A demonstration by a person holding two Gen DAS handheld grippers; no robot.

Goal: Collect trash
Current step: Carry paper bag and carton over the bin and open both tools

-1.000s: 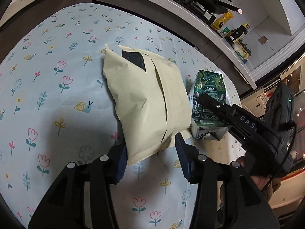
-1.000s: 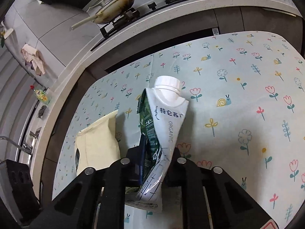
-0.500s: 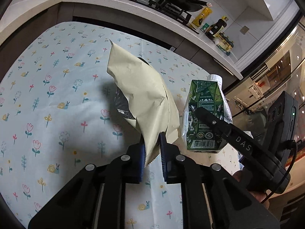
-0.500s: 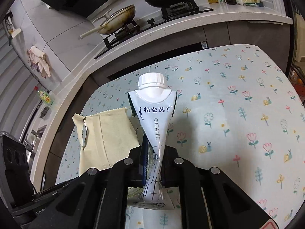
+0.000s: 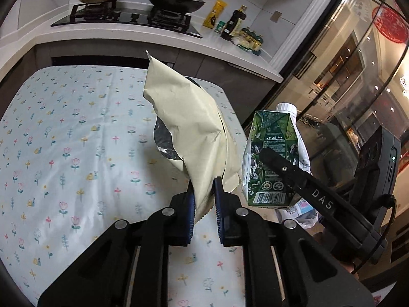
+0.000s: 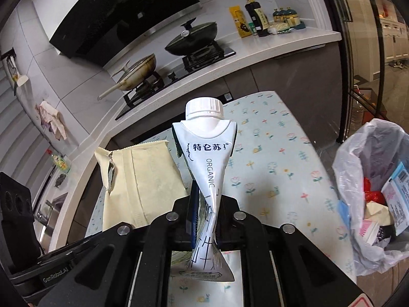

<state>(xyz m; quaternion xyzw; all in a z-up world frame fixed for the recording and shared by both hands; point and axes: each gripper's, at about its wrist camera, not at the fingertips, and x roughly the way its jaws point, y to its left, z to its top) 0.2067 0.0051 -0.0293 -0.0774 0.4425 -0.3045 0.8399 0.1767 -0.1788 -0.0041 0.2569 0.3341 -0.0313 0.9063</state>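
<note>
- The left tool [image 5: 204, 199] is clamped on the lower serrated edge of a pale beige, crinkled snack bag [image 5: 189, 125], whose torn side shows a dark foil lining; the bag hangs clear above the worktop [image 5: 64, 138], which is covered by a light blue cloth printed with flowers and snails.
- The right tool [image 6: 207, 204] pinches a crushed milk carton with a white screw cap [image 6: 207, 158], its body squeezed flat between the blue pads; the carton is also held off the worktop.
- On the carton's white face, Chinese characters "特仑苏" stand above the word "ORGANIC" running downward; its green side, seen from the left wrist view [image 5: 271, 163], carries a barcode and round marks too small to read.
- The right tool's black arm bears the letters "DAS" [image 5: 322, 199]; the left tool's body reads "GenRobot.AI" [image 6: 55, 272].
- The snack bag hangs just left of the carton, the two near each other.
- A bin lined with a clear plastic bag [image 6: 358, 158] stands right of the worktop, beyond its edge, holding mixed paper and wrappers.
- Behind the worktop, a kitchen counter [image 6: 268, 48] carries a gas hob with a black lidded wok [image 6: 191, 41] and a cream pan [image 6: 138, 71]; bottles and a yellow packet [image 6: 239, 21] stand at its right end, labels unreadable.
</note>
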